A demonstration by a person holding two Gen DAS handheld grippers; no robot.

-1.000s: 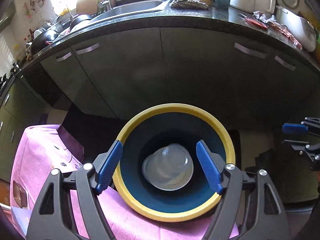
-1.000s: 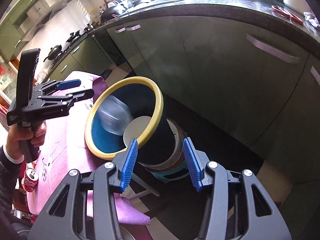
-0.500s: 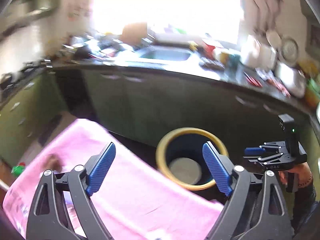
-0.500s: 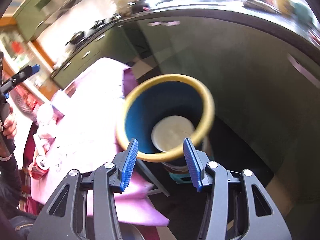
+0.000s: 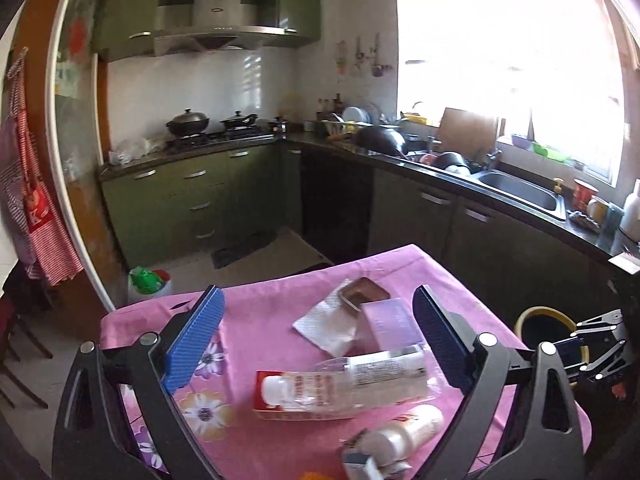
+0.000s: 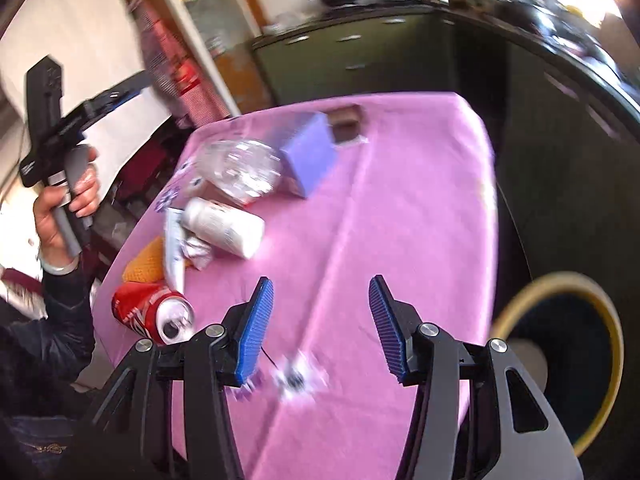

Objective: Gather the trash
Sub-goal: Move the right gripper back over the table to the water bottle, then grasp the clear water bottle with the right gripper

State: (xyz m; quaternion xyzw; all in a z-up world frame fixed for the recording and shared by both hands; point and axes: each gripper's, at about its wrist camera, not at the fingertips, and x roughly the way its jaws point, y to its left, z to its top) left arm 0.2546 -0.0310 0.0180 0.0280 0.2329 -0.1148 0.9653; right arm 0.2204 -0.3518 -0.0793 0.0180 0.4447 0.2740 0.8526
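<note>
Swung off the yellow-rimmed bin [image 6: 560, 364] back toward pink table [image 5: 264, 312]; left gripper [image 5: 316, 340] just widened, empty, over clear bottle [image 5: 360, 380]; right gripper [image 6: 322, 328] half-open, empty; red can [image 6: 150, 312], purple box [image 6: 310, 154] left to collect.

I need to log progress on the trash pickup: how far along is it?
Partly done: the yellow-rimmed bin already holds something pale at its bottom. Nothing is in hand; left gripper, whose jaws have just been opening, and right gripper are empty. Left: clear bottle, red can, purple box, napkin.
</note>
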